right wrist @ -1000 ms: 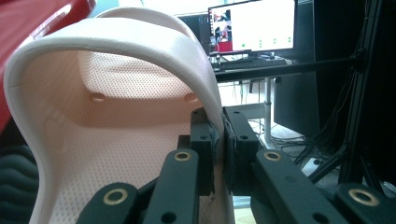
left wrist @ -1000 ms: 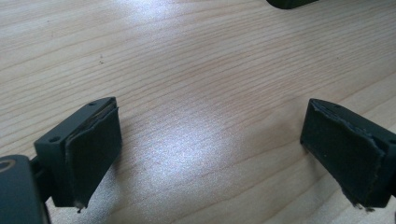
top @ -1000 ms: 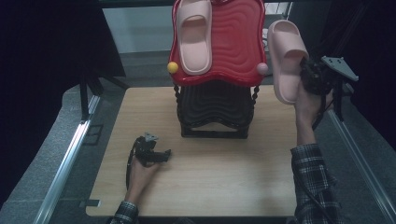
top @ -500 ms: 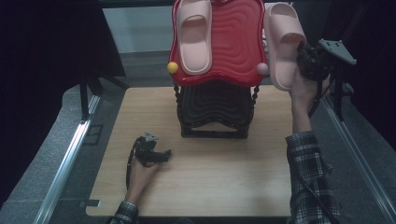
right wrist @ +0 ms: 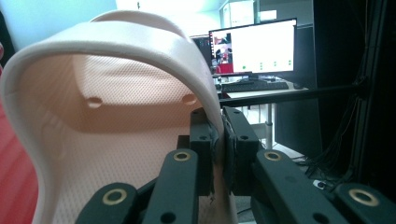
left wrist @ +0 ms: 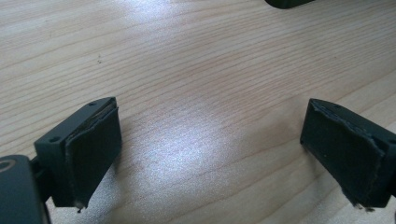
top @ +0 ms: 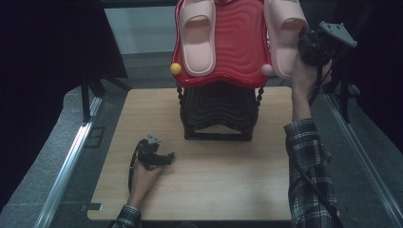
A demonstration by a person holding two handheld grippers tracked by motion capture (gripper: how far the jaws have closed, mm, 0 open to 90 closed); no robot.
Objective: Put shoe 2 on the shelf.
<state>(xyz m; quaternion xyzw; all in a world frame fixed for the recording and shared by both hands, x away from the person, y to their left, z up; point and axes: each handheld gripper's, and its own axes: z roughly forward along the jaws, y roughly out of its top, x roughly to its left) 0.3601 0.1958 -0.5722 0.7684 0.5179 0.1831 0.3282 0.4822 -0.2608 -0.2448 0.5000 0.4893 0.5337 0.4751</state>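
Up at the far right of the high view, the right hand-held gripper (top: 304, 40) is clamping a pale pink slipper (top: 284, 33) by the edge of its strap; in the right gripper view the two black jaws are pressing almost together on that thin band (right wrist: 205, 107), with the slipper's dimpled insole (right wrist: 140, 158) spreading out to their left. The slipper is hanging toe-up in the air, just beside the right edge of the red wavy rack top (top: 237, 47) and near the small pink ball (top: 266, 70) at its corner. A second pink slipper (top: 198, 35) is lying on that red top, on its left half, above a yellow ball (top: 176, 68). The rack's black lower tiers (top: 217, 111) are standing on the wooden bench (top: 199, 190).

Down at the near left, the left hand-held gripper (top: 159, 158) is resting on the bench with its jaws standing wide apart and nothing between them; the left gripper view is showing bare wood grain (left wrist: 201, 116) between the two pads.
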